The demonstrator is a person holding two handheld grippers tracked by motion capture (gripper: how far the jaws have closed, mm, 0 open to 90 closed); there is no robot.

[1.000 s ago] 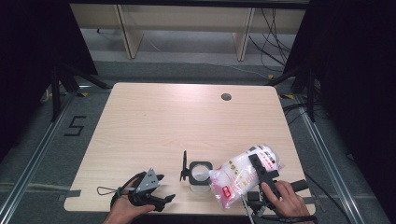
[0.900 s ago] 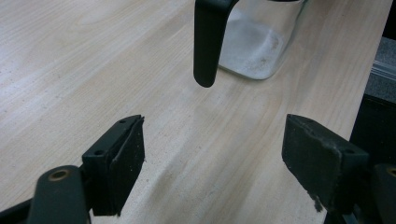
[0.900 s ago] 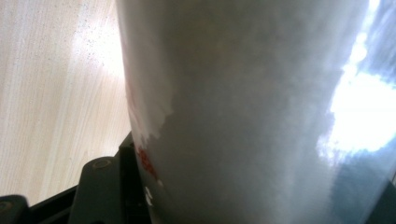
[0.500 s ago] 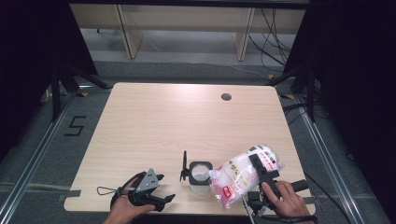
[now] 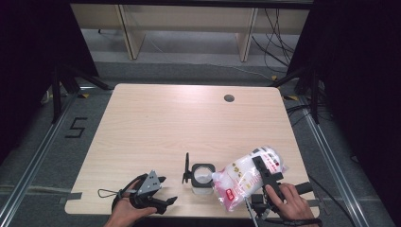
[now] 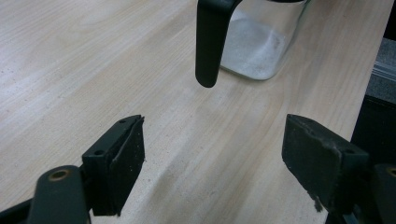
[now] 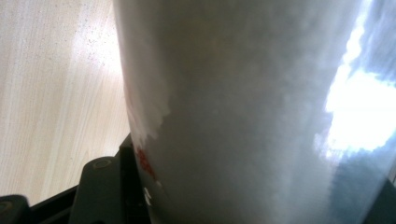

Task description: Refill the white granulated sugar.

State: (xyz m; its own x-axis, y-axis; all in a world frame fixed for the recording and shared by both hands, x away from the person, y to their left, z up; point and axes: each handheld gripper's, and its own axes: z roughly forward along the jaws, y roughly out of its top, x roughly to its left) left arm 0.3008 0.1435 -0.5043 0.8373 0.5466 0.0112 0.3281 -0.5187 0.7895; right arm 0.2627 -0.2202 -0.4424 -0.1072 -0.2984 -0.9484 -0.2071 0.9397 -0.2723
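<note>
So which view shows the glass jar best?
The high view: the glass jar stands whole, open-topped, beside the bag. The left gripper view shows just its lower corner and black handle; in the right gripper view the bag blocks it.

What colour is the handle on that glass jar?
Black. The handle of the glass jar shows best in the left gripper view.

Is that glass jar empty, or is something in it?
Not empty: the jar holds a shallow layer of white grains at its bottom. The bag tilts over its mouth.

The high view looks down on the worktop [image 5: 189, 123]; the left gripper view skims it closely, sharing the jar [image 5: 202, 177] [image 6: 261, 42].
</note>
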